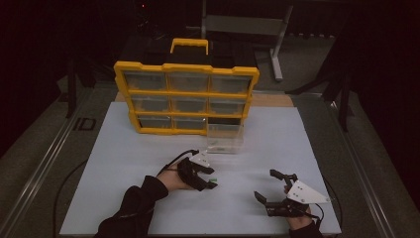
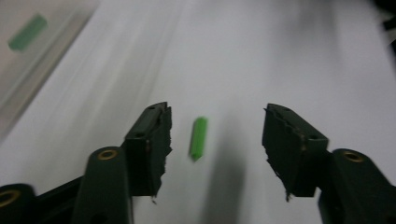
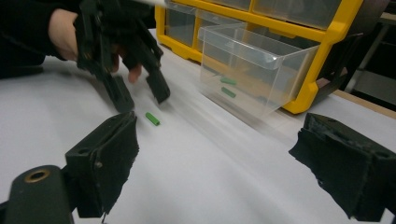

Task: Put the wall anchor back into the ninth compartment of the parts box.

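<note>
Left gripper point(image 1: 212, 179) is low over the white surface point(image 1: 124, 163), jaws partly open and straddling a small green peg point(image 2: 198, 138) that lies flat on the surface; in the left gripper view a visible gap remains between each pad and the peg, so nothing is gripped yet. The same peg point(image 3: 152, 118) shows in the right gripper view, lying just below the left gripper's tips point(image 3: 139, 95). Right gripper point(image 1: 271, 187) rests wide open and empty near the front right of the surface, well apart from the peg. The yellow organizer point(image 1: 185, 94) stands upright at the far side of the surface; its lower-right clear drawer point(image 1: 225, 138) is pulled out and sits on the surface in front of its slot. At least two green pegs point(image 3: 228, 87) already lie inside that drawer. Judgement: work in hand is collecting loose pegs into the open drawer. Part done, as some pegs are in the drawer. Left to do: close on this peg, lift it, carry it to the drawer, release. No other loose pegs are visible on the surface. Whether the drawer then goes back into its slot I cannot tell.
</note>
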A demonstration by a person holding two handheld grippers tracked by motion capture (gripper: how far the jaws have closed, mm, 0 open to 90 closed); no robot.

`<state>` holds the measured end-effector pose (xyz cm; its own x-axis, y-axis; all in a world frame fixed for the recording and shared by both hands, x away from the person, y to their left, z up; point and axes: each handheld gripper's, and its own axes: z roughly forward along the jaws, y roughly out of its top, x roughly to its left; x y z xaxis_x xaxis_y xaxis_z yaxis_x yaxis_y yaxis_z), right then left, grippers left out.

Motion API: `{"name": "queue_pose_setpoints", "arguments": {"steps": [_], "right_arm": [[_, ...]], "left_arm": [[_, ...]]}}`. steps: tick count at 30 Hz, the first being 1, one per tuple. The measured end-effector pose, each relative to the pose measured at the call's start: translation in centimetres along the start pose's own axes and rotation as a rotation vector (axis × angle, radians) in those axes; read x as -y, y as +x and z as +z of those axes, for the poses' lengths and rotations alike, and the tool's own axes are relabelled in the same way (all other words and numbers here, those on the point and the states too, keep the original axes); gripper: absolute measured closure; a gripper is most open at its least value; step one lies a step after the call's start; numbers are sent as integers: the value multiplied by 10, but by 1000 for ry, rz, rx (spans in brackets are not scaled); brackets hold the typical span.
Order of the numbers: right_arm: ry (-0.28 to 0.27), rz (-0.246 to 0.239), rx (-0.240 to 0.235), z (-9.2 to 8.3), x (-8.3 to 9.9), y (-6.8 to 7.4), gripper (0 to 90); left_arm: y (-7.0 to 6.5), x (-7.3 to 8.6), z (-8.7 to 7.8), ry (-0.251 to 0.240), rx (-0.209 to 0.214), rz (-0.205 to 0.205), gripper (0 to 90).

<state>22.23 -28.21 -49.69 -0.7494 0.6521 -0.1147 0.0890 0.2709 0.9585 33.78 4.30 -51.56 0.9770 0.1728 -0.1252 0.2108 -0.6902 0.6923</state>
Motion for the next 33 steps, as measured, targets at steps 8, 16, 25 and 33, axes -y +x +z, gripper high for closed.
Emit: {"name": "queue_pose_setpoints", "arguments": {"steps": [8, 16, 25, 33], "right_arm": [[-1, 1, -2, 0, 0, 0, 118], [-1, 3, -1, 0, 0, 0, 117], [1, 2, 0, 0, 0, 0, 118], [1, 3, 1, 0, 0, 0, 117]], "left_arm": [[4, 2, 3, -11, -23, 14, 574], [-1, -3, 8, 21, -33, 65, 706], [-3, -5, 8, 42, -31, 65, 845], [1, -11, -1, 40, -24, 61, 852]]}}
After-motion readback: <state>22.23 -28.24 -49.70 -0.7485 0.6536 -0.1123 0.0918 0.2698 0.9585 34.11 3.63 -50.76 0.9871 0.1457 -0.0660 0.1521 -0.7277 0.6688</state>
